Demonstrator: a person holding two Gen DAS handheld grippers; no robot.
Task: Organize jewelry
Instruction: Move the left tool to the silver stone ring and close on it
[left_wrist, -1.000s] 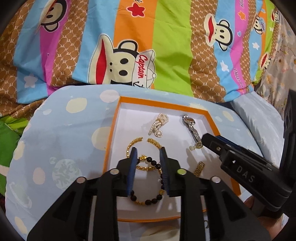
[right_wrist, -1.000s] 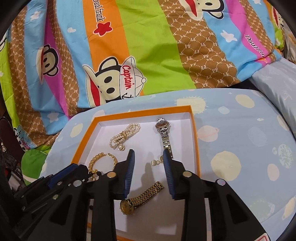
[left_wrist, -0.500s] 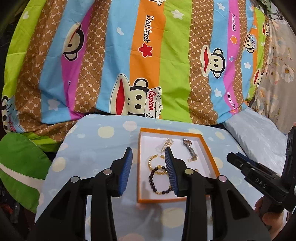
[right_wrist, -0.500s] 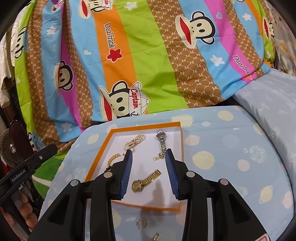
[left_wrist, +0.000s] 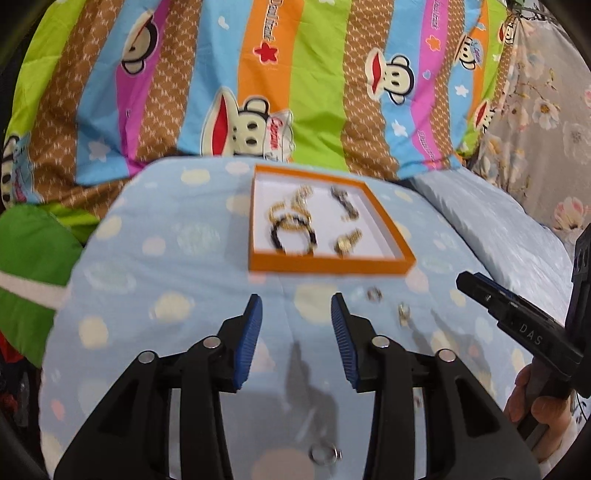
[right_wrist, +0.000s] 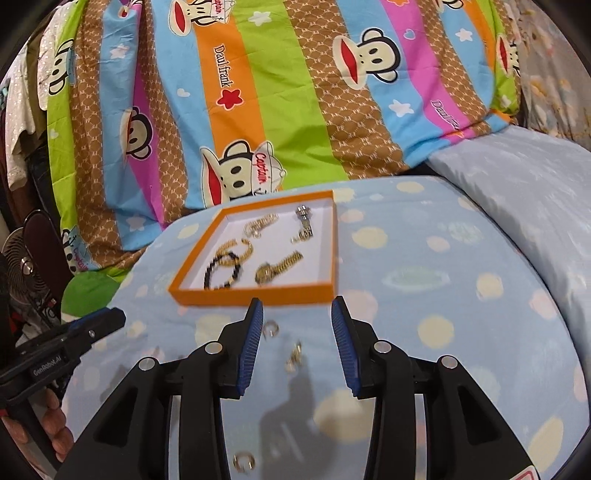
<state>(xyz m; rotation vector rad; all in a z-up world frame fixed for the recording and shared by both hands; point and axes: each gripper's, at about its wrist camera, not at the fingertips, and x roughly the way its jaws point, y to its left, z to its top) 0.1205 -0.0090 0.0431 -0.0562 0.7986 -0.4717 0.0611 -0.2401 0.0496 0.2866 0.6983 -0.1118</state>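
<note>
An orange-rimmed tray (left_wrist: 325, 264) (right_wrist: 258, 295) with a white floor lies on the spotted blue cover. It holds a black bead bracelet (left_wrist: 291, 236) (right_wrist: 223, 271), a gold bangle (left_wrist: 275, 212), a pearl piece (right_wrist: 260, 225), a silver watch (right_wrist: 304, 221) and a gold watch (left_wrist: 347, 242) (right_wrist: 279, 267). Small rings (left_wrist: 373, 294) (right_wrist: 270, 328) and a gold piece (left_wrist: 403, 313) (right_wrist: 294, 356) lie loose on the cover in front of the tray. My left gripper (left_wrist: 296, 306) is open and empty, short of the tray. My right gripper (right_wrist: 297, 308) is open and empty above the loose pieces.
A striped monkey-print blanket (left_wrist: 295, 92) rises behind the tray. A pale blue pillow (right_wrist: 517, 192) lies at the right. Another ring (left_wrist: 325, 454) (right_wrist: 243, 461) lies near the front edge. A green cushion (left_wrist: 33, 258) is at the left.
Both grippers have pulled back and up from the tray, which now looks smaller and farther. The black bead bracelet stays in the tray. Loose rings on the cover have come into view.
</note>
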